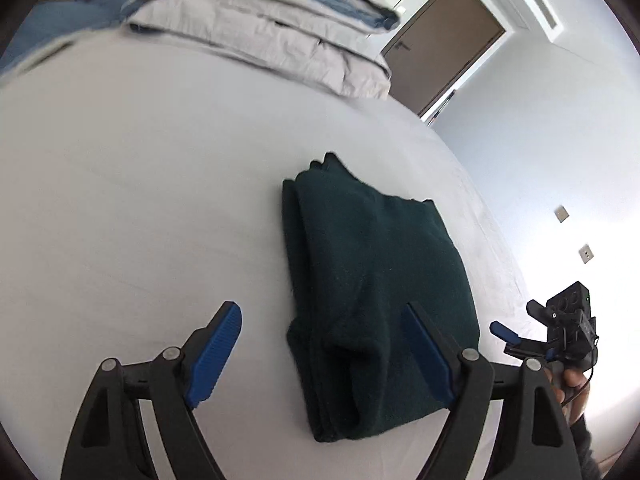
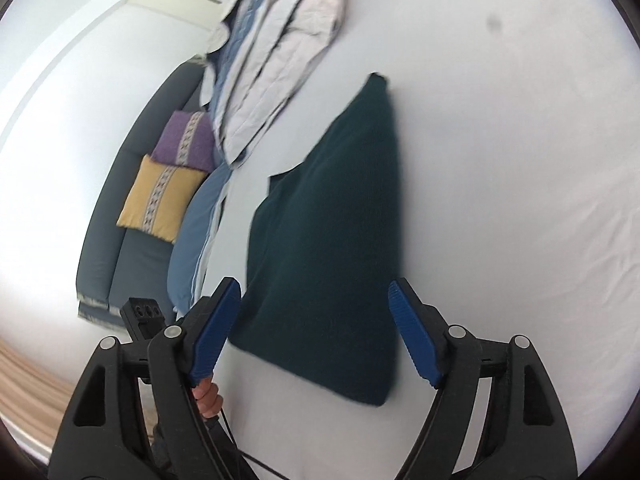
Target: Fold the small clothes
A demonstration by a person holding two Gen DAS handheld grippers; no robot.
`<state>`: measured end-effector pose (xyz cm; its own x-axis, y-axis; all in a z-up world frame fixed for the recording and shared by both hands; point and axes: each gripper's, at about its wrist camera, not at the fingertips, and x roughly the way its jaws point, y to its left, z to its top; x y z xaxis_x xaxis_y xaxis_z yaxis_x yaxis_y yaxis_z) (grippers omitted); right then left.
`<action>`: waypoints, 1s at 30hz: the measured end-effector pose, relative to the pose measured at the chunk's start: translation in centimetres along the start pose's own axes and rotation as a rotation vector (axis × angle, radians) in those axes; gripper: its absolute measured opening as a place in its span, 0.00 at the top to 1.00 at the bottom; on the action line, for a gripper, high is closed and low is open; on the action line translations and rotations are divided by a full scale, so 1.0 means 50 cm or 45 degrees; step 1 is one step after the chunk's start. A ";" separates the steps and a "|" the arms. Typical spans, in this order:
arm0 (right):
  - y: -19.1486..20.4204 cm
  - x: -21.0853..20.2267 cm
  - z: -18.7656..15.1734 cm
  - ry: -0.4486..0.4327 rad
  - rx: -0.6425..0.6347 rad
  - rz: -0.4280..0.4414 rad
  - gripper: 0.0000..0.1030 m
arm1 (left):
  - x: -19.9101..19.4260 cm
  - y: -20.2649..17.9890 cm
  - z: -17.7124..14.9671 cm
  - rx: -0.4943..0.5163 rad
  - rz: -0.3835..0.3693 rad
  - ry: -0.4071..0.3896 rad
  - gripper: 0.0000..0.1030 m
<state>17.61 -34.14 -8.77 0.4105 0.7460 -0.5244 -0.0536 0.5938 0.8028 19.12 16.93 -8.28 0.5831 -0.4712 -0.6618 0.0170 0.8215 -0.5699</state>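
Dark green knit garment [image 1: 372,292], folded into a thick rectangle, lies flat on the white bed sheet [image 1: 140,208]; the left gripper [image 1: 324,348] hangs over its near end, jaws wide, gripping nothing. From the right wrist, the right gripper [image 2: 314,330] spreads wide over the garment's [image 2: 328,248] near edge, empty.

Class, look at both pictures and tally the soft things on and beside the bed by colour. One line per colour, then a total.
Dark green: 1, the folded garment
Purple: 1, a cushion
Yellow: 1, a cushion
Pale grey and blue: 1, the folded quilt
Total: 4
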 end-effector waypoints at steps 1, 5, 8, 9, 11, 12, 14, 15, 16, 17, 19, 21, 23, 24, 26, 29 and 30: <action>-0.006 0.010 0.012 0.011 0.022 -0.003 0.26 | 0.022 0.021 0.010 -0.059 -0.027 0.050 0.21; -0.039 0.043 0.032 0.059 0.089 -0.008 0.26 | 0.072 0.076 0.037 -0.254 -0.128 0.151 0.24; -0.053 0.079 0.045 0.113 0.105 -0.026 0.26 | 0.088 0.082 0.057 -0.292 -0.162 0.203 0.24; -0.059 0.090 0.050 0.119 0.117 -0.024 0.26 | 0.094 0.085 0.064 -0.299 -0.169 0.218 0.24; -0.075 0.099 0.059 0.117 0.157 0.002 0.28 | 0.115 0.085 0.078 -0.300 -0.171 0.260 0.24; -0.078 0.103 0.064 0.112 0.172 0.020 0.28 | 0.128 0.084 0.085 -0.309 -0.182 0.285 0.24; -0.078 0.108 0.072 0.109 0.180 0.045 0.28 | 0.151 0.088 0.098 -0.356 -0.211 0.321 0.23; -0.076 0.114 0.075 0.118 0.176 0.050 0.28 | 0.160 0.087 0.104 -0.381 -0.226 0.331 0.22; -0.073 0.123 0.076 0.128 0.172 0.052 0.29 | 0.168 0.087 0.110 -0.402 -0.242 0.339 0.19; -0.069 0.131 0.077 0.141 0.165 0.055 0.31 | 0.176 0.083 0.115 -0.414 -0.254 0.349 0.18; -0.066 0.147 0.078 0.159 0.162 0.056 0.33 | 0.189 0.075 0.122 -0.424 -0.266 0.370 0.14; -0.064 0.157 0.079 0.160 0.165 0.045 0.33 | 0.200 0.068 0.128 -0.442 -0.288 0.386 0.14; -0.062 0.164 0.078 0.161 0.170 0.040 0.34 | 0.208 0.062 0.132 -0.465 -0.307 0.393 0.17; -0.061 0.167 0.078 0.165 0.169 0.033 0.35 | 0.213 0.058 0.130 -0.466 -0.312 0.403 0.29; -0.059 0.173 0.080 0.177 0.168 0.005 0.40 | 0.225 0.057 0.122 -0.467 -0.292 0.435 0.57; -0.055 0.175 0.079 0.179 0.159 -0.028 0.45 | 0.227 0.068 0.110 -0.496 -0.312 0.416 0.68; -0.050 0.176 0.079 0.176 0.149 -0.047 0.46 | 0.225 0.071 0.107 -0.503 -0.320 0.410 0.71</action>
<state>24.93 -30.23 -14.28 0.2810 0.7632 -0.5819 0.0692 0.5886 0.8055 30.09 16.25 -15.12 0.3219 -0.7620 -0.5619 -0.2181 0.5179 -0.8272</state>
